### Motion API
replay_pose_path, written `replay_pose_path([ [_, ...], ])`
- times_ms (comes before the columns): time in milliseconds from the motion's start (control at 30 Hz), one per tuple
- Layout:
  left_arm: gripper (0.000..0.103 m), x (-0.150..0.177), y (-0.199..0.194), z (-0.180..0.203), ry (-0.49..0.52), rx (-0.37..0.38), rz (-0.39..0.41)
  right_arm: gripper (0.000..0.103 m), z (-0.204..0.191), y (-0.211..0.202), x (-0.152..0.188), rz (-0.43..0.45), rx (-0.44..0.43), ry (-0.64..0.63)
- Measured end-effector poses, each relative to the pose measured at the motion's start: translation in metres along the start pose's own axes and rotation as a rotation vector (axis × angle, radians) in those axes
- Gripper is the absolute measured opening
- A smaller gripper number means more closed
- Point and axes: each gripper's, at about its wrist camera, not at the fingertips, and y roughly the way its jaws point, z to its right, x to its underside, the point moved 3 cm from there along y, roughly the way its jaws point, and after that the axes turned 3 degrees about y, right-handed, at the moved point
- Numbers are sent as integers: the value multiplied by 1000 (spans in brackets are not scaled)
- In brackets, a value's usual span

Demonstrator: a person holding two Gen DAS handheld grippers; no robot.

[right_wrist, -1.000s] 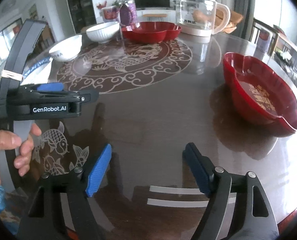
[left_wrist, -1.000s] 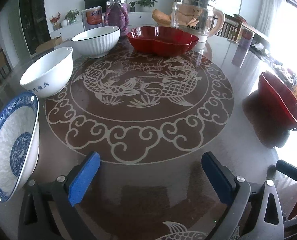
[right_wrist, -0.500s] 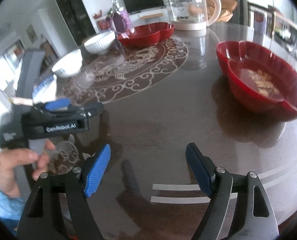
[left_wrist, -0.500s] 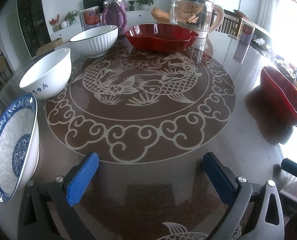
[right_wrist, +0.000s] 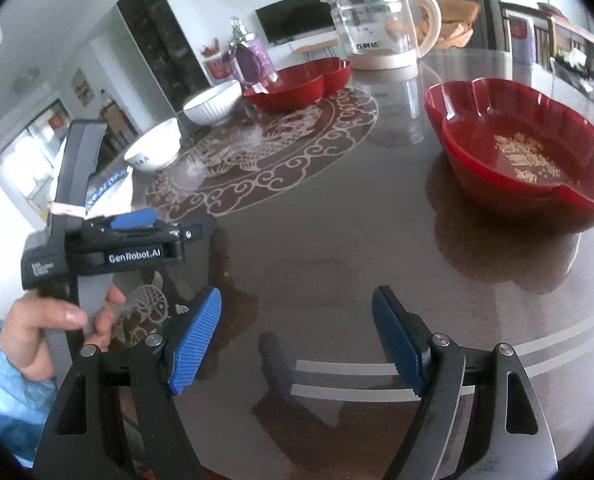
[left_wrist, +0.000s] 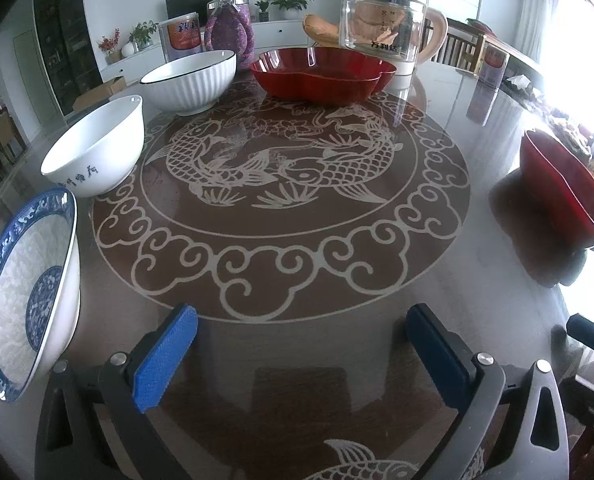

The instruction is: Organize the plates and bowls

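1. The frame edge is cutting off the blue-patterned bowl [left_wrist: 25, 288] at 9 o'clock and the red dish [left_wrist: 565, 192] at 3 o'clock.
2. I am tilting my right gripper [right_wrist: 297, 340]; the red dish is sitting nearer centre than 1 second ago. My left gripper [left_wrist: 297, 352] is gaping too, both empty.

both wrist views low over table [left_wrist: 477, 92], facing forward; sharing red dishes [left_wrist: 323, 74]

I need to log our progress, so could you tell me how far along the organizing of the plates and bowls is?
Nothing looks done: no dishes are stacked or grouped. Nothing is in hand either; the left gripper and right gripper are both open and empty above the table. All remains: the blue-patterned bowl, the plain white bowl, the ribbed white bowl, the far red dish and the near red dish.
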Motion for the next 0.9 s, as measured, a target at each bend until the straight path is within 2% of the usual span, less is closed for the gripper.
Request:
replay_pose_path([
  [100,103,0,0,0,-1,-1,-16,81,-3,2,1,-7,16,-33],
  [200,103,-6,2,-1,-25,8,-65,81,-13,5,4,-36,85,-122],
  [300,103,-32,-3,-5,-116,147,-20,81,-20,8,9,-39,143,-179],
  [333,103,-43,-5,-6,-136,169,-7,81,-20,9,9,-37,152,-186],
  [467,103,-118,5,-21,-302,314,50,82,-22,11,11,-24,182,-189],
  [533,102,-152,23,-35,-407,304,47,82,-22,11,11,-22,188,-191],
  [633,94,-187,60,-49,-503,241,11,82,-23,11,11,-18,191,-195],
  [767,66,-207,100,-46,-503,143,-61,82,-24,9,13,-12,187,-187],
  [900,51,-211,119,-41,-486,79,-93,82,-24,9,13,-7,182,-178],
])
